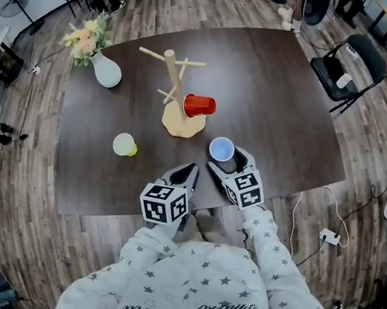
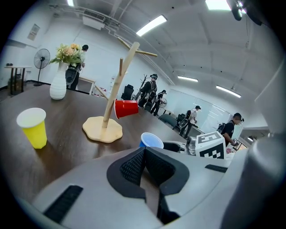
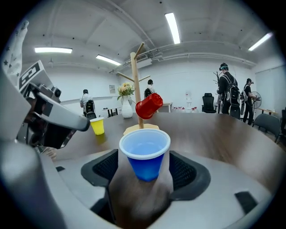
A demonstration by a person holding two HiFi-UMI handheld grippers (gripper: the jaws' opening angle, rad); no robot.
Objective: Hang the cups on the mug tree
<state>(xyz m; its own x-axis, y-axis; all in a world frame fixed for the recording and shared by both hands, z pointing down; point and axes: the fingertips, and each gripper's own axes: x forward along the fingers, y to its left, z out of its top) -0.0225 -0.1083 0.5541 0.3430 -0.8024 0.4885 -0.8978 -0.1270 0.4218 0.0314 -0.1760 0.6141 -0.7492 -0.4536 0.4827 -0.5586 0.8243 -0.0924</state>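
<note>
The wooden mug tree [image 1: 171, 83] stands mid-table, and a red cup [image 1: 199, 106] hangs on its side from a lower peg. To the tree's left, a yellow cup [image 1: 124, 145] stands upright. A blue cup [image 1: 221, 149] stands upright near the table's front edge, between the jaws of my right gripper [image 1: 227, 159]. In the right gripper view the blue cup [image 3: 145, 154] sits centred, and both pads stand a little clear of its sides. My left gripper [image 1: 190, 168] rests beside it at the front edge, shut with nothing in it, its pads [image 2: 134, 163] meeting.
A white vase of flowers [image 1: 99, 62] stands at the back left corner of the dark table [image 1: 278, 112]. Black chairs [image 1: 349, 65] sit off the right side. A cable and power strip [image 1: 328, 237] lie on the floor. Several people stand far behind.
</note>
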